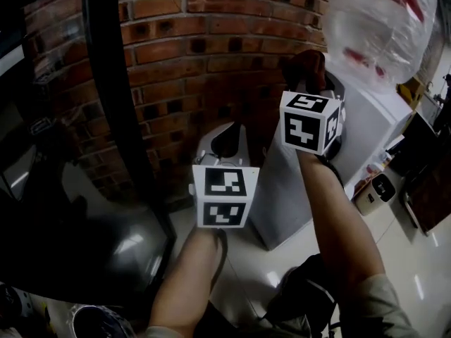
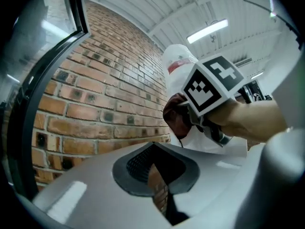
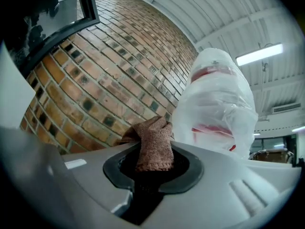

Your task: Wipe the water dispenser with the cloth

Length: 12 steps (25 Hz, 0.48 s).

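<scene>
The water dispenser is a pale cabinet against the brick wall, with a clear upturned bottle on top. My right gripper is raised beside the bottle's lower part, shut on a brown knitted cloth. In the right gripper view the cloth sticks up out of the right gripper, with the bottle just behind it. My left gripper hangs lower and to the left, in front of the cabinet. Its jaws stand a little apart with nothing between them in the left gripper view, which also shows the cloth.
A red brick wall runs behind the dispenser. A dark glass panel with a black frame fills the left. A small box sits on the pale tiled floor right of the cabinet, and a dark bag lies near the person's feet.
</scene>
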Each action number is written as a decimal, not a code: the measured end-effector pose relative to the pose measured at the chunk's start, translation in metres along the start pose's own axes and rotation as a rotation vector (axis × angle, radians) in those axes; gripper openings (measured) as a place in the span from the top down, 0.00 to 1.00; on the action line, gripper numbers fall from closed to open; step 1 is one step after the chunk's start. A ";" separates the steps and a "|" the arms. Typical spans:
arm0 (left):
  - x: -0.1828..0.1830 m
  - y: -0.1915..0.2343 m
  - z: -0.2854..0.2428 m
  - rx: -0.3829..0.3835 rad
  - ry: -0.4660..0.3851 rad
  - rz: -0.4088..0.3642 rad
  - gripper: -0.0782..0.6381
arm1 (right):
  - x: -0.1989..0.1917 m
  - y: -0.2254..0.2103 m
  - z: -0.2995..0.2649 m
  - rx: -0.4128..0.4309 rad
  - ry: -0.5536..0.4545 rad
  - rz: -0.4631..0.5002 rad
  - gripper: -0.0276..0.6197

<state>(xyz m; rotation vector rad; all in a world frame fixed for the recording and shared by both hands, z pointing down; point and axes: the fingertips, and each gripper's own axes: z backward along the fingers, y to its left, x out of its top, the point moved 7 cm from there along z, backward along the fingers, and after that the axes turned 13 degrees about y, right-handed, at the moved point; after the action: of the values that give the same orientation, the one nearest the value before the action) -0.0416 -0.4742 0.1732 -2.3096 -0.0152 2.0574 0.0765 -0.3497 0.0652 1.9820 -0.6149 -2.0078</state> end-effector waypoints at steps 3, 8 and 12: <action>-0.011 0.006 -0.008 -0.005 0.042 0.004 0.89 | 0.001 0.002 -0.006 -0.019 0.030 -0.002 0.81; -0.033 0.017 -0.016 0.012 0.085 0.032 0.89 | -0.014 0.012 -0.014 -0.023 0.089 -0.002 0.81; -0.063 0.021 -0.023 0.024 0.138 0.026 0.89 | -0.045 0.028 -0.017 -0.008 0.137 -0.007 0.81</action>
<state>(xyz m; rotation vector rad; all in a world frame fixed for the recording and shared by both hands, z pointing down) -0.0264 -0.4981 0.2374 -2.4441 0.0446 1.8932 0.0917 -0.3556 0.1181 2.0983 -0.5690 -1.8557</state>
